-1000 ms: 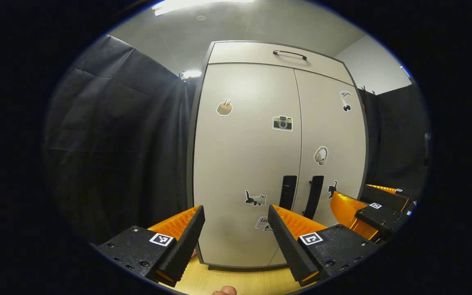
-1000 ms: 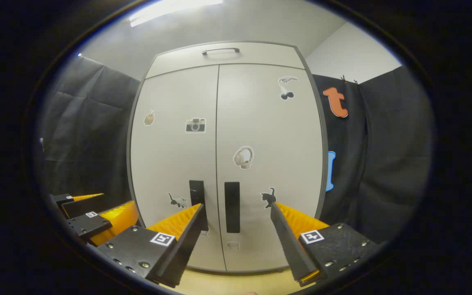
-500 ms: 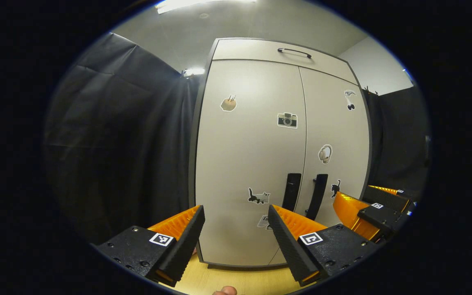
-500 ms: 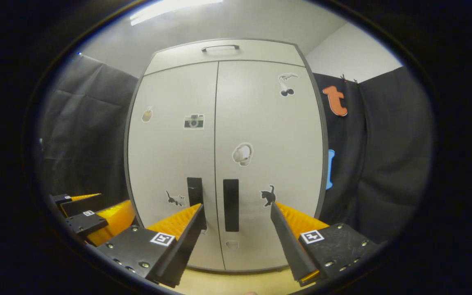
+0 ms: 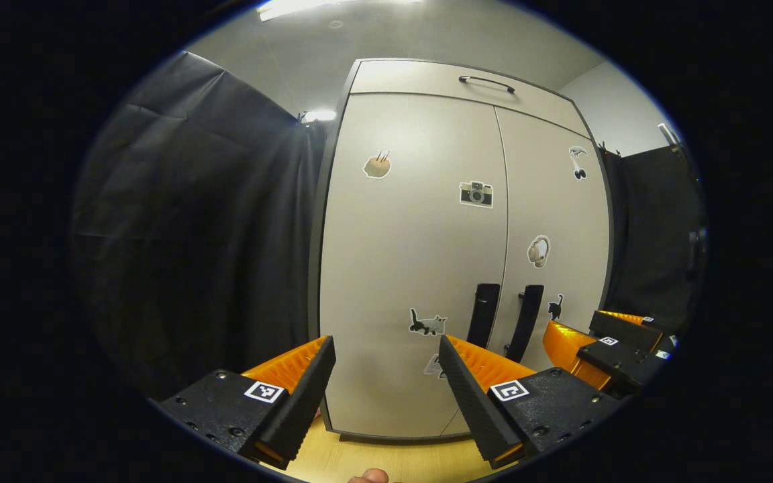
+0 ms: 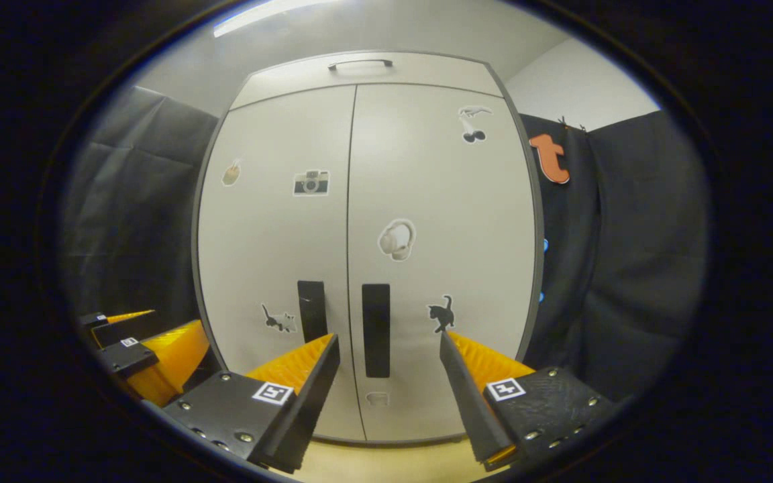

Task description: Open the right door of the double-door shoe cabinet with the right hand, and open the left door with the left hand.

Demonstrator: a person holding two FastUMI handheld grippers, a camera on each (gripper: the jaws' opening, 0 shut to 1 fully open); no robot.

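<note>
Both grippers have edged closer to the pale grey double-door shoe cabinet (image 6: 366,255), which looms larger than 1 second ago. Its left door (image 5: 413,268) and right door (image 6: 440,255) are closed, the 2 black vertical handles flanking the centre seam low on the cabinet. Right gripper (image 6: 390,365) hangs spread apart in front of the right handle (image 6: 376,329), not touching. Left gripper (image 5: 386,369) gapes empty, with the left handle (image 5: 483,314) off to its right

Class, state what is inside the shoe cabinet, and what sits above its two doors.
Inside is hidden: left door and right door are shut. Above them sits a top panel with a handle.
</note>
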